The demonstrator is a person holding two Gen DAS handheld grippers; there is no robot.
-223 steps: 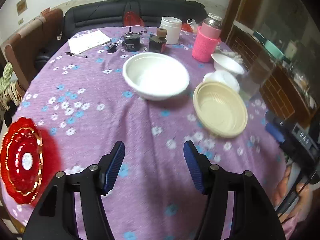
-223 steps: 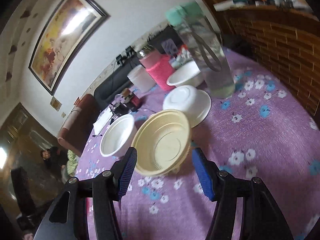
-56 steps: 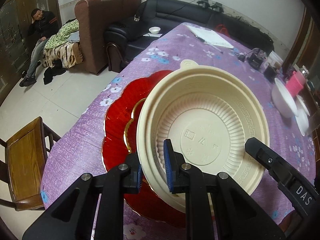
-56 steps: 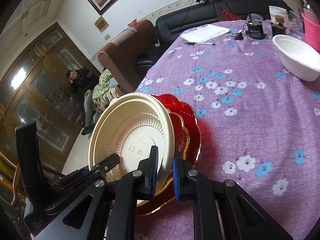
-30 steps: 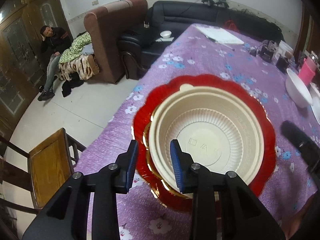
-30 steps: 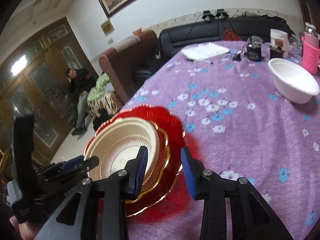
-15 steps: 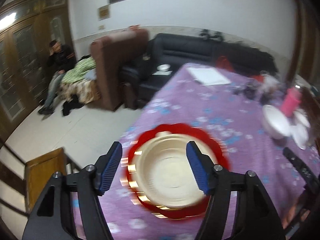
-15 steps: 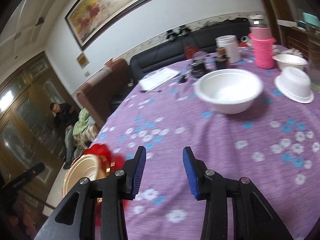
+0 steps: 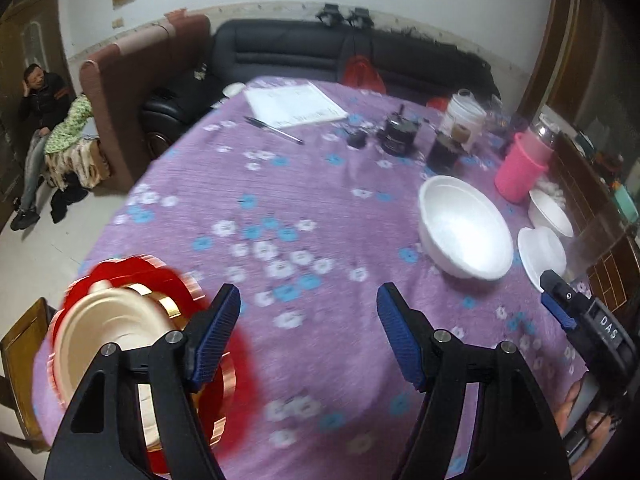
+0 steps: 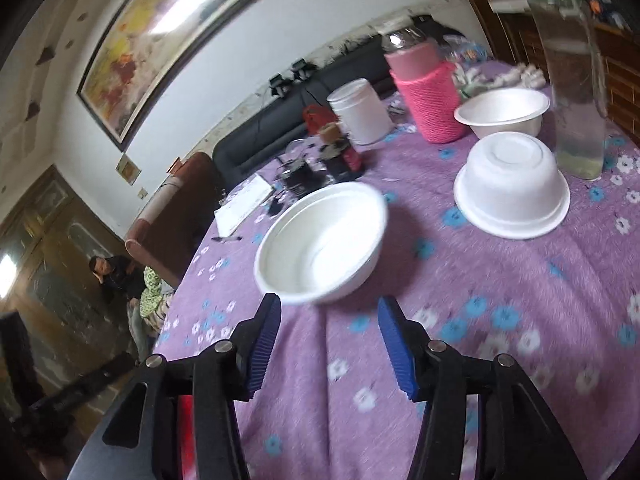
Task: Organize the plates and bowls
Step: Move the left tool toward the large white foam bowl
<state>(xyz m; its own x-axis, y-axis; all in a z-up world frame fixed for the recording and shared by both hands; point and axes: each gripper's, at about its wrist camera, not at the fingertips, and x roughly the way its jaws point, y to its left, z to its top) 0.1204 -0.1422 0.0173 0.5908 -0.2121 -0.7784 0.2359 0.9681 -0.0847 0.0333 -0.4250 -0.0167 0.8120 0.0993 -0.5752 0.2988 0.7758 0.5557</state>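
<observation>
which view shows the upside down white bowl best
The right wrist view. There the upside-down bowl sits close and whole, base up, rim flat on the purple tablecloth, beside the clear bottle. The left wrist view shows it only small and warped at the right edge, behind the big white bowl.
</observation>
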